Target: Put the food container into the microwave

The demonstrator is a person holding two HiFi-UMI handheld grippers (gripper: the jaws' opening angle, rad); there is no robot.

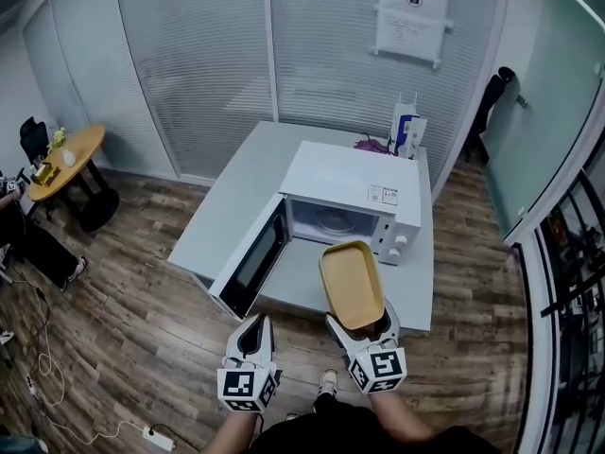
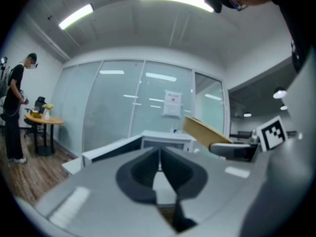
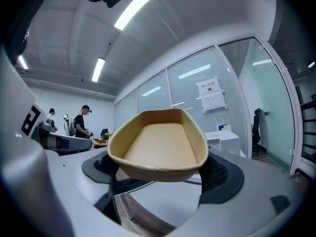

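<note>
Right hand-held gripper [image 1: 365, 328] clamps food container [image 1: 352, 282] before gaping microwave [image 1: 342, 182]; left hand-held gripper [image 1: 253, 323] closed, empty.

Food container [image 3: 158, 149]: tan, matt, fibrous, like pressed paper pulp; thin seam on the rim. Microwave [image 1: 345, 180]: white casing, smooth, faint sheen; door [image 1: 253, 255] carries a dark glossy window. Table [image 1: 236, 192]: pale grey top, smooth, matt. Floor [image 1: 123, 291]: wood-grain planks, low sheen. Right gripper [image 3: 160, 174]: grey body, smooth matt plastic; black pads [image 3: 224, 176] finely textured. Left gripper [image 2: 159, 169]: same grey plastic, dark matt jaw lining. Partition wall [image 1: 189, 64]: glass, frosted in fine lines
</note>
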